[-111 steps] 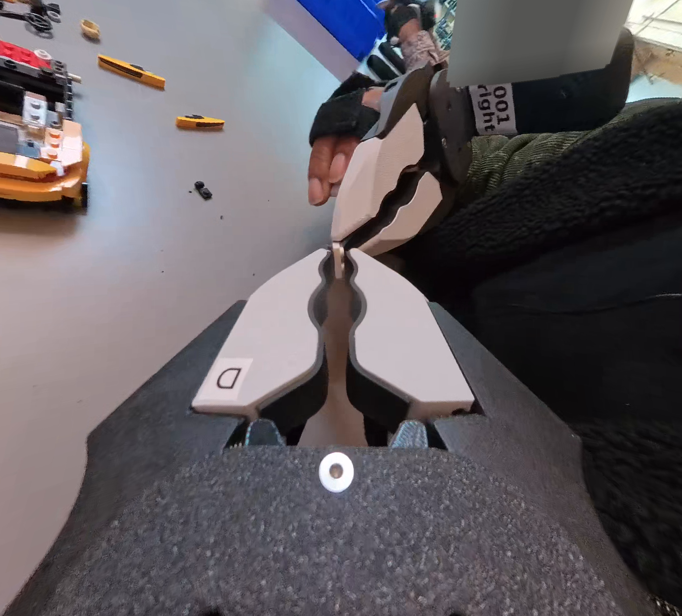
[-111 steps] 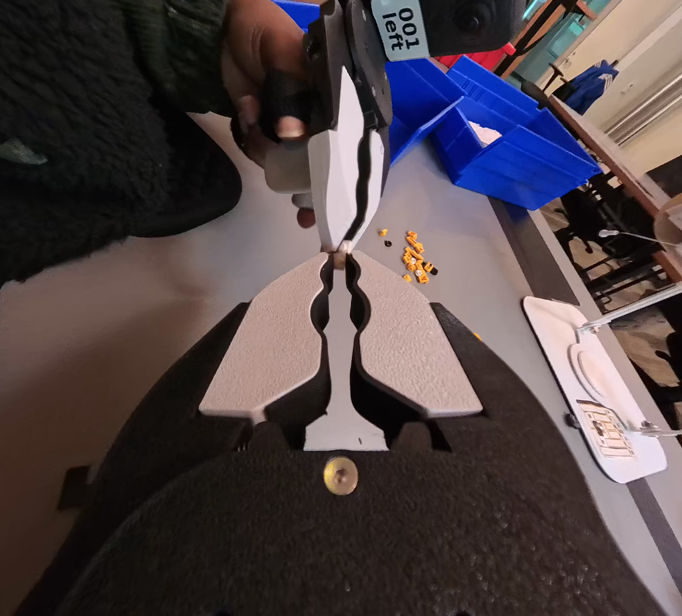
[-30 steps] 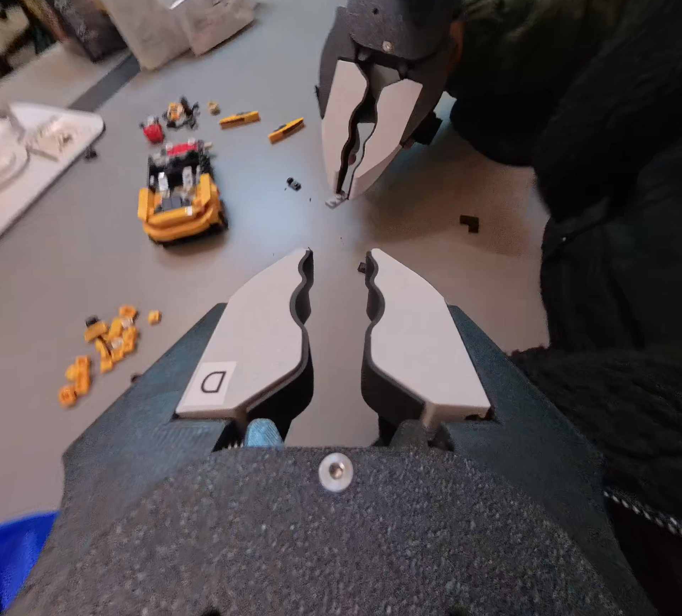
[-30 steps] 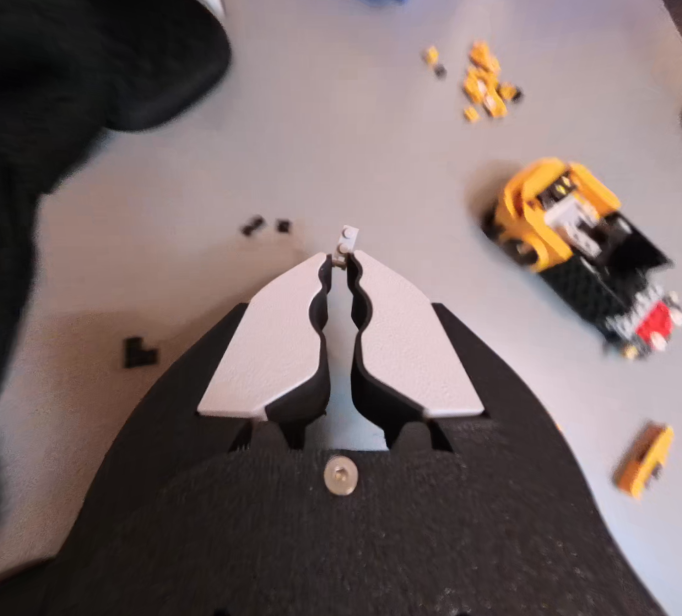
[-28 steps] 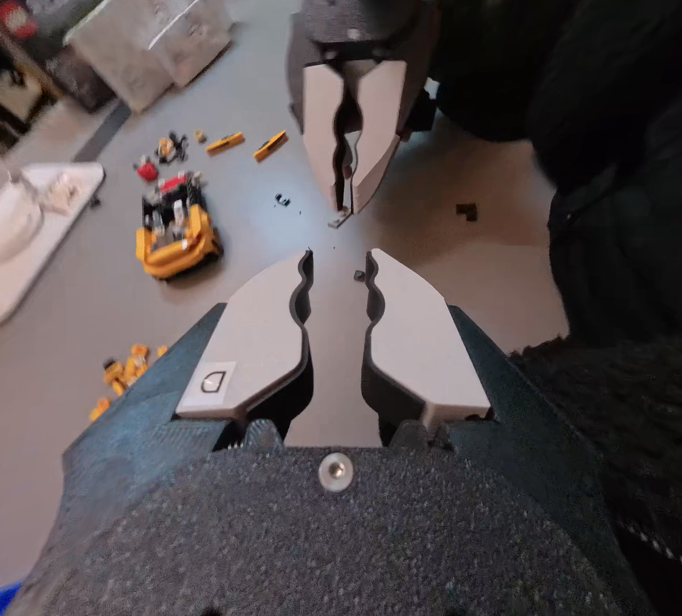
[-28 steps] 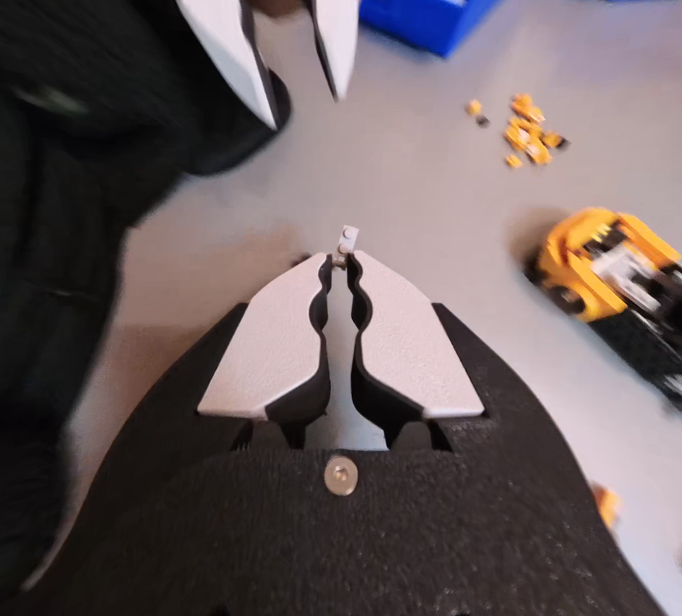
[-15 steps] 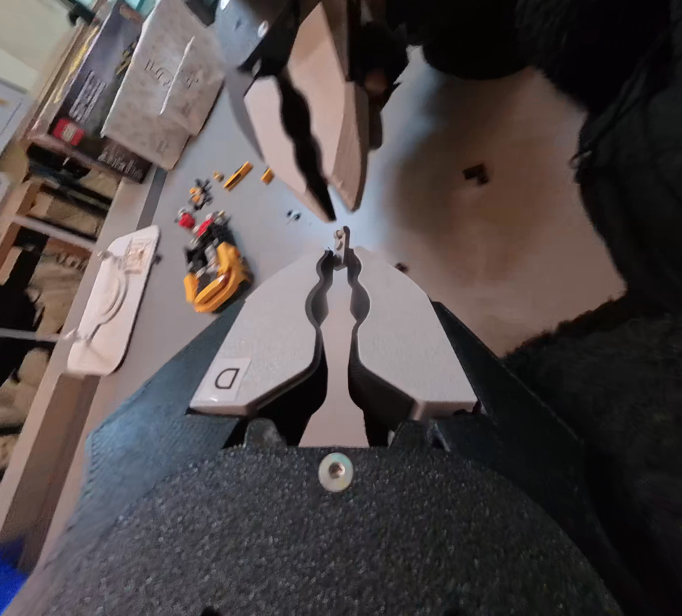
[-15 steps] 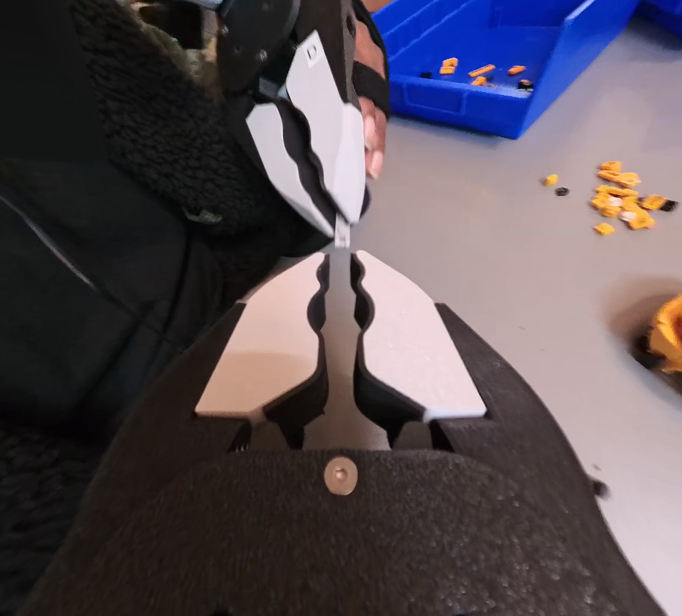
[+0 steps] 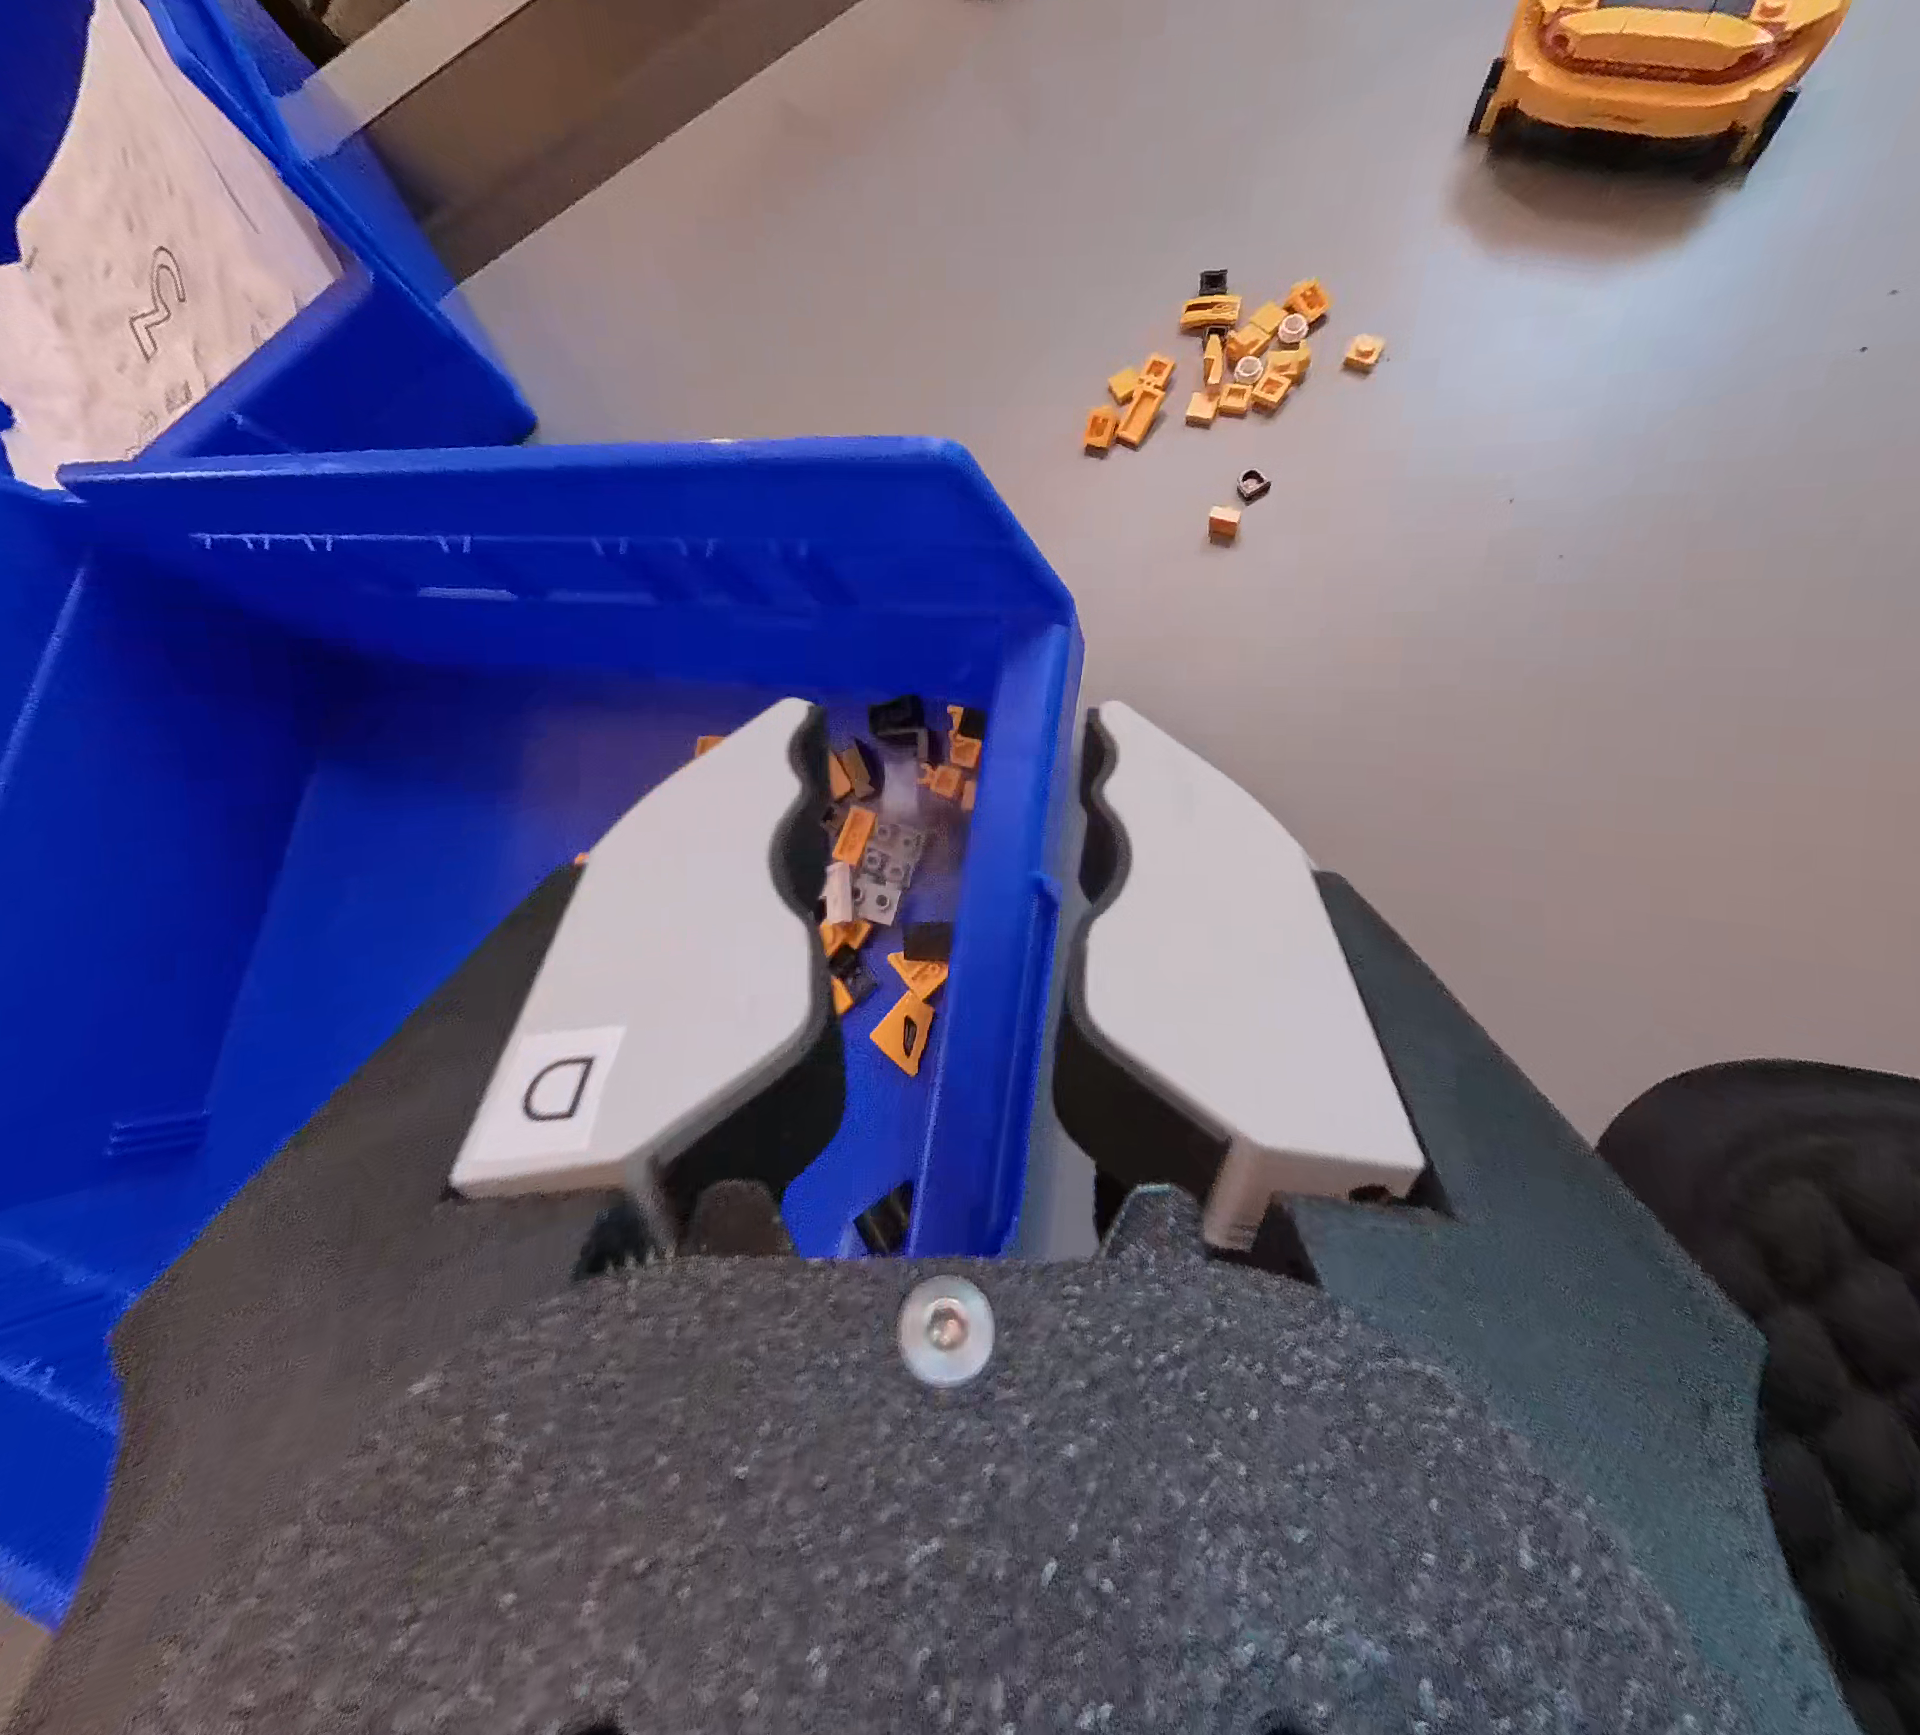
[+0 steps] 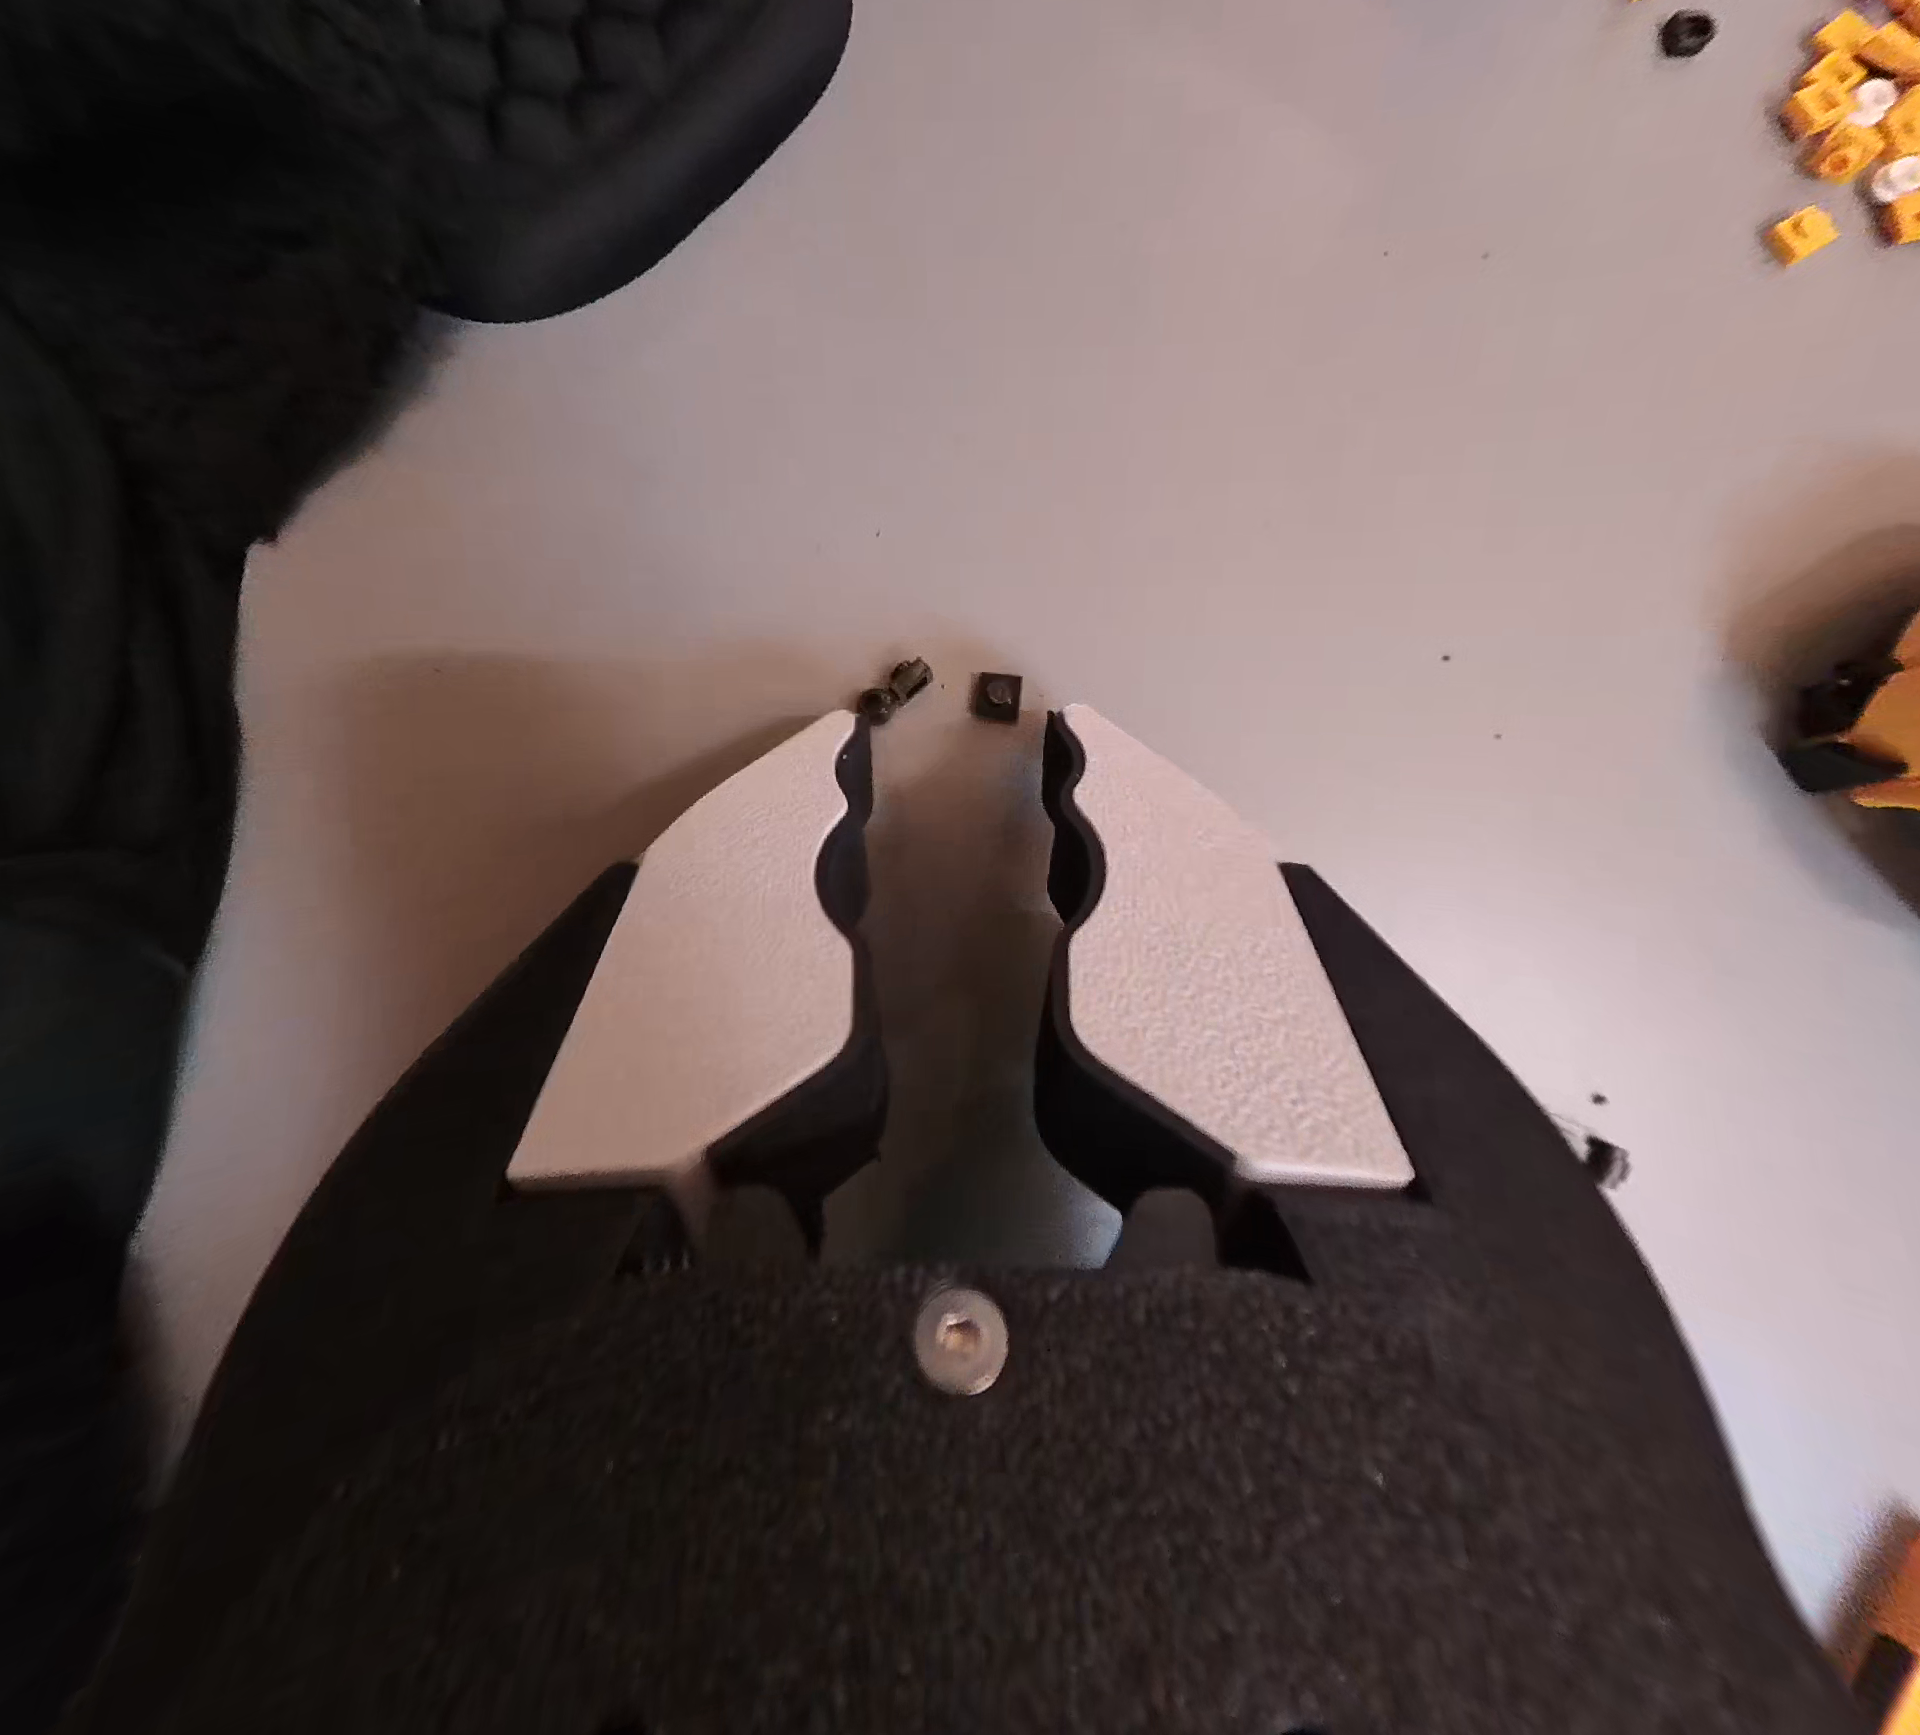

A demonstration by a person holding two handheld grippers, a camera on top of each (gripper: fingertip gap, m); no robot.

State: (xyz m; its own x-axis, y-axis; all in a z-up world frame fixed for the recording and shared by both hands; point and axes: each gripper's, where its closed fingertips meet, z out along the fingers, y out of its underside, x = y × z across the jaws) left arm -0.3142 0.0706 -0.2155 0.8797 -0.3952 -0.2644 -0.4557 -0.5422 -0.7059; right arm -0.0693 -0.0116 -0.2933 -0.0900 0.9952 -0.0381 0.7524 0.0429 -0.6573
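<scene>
Table (image 10: 1195, 355): grey, smooth and hard, so small parts would likely skate when nudged.
Blue bin (image 9: 1023, 812): rigid plastic; its right wall stands between the left fingers, neither pad touching it.
Left gripper (image 9: 951, 719): jaws wide apart, holding nothing, above the bin's loose bricks (image 9: 883, 864), orange, grey and black.
Yellow toy car (image 9: 1662, 12): far off on the table, brick-built, probably sheds parts if squeezed.
Right gripper (image 10: 951, 719): jaws apart, empty, low over the table.
Black square plate (image 10: 997, 696): just beyond the fingertips; featherlight, stiff, slick; best pinched across flat opposite edges.
Black pin (image 10: 896, 688): beside the left fingertip, rounded, likely to roll.
</scene>
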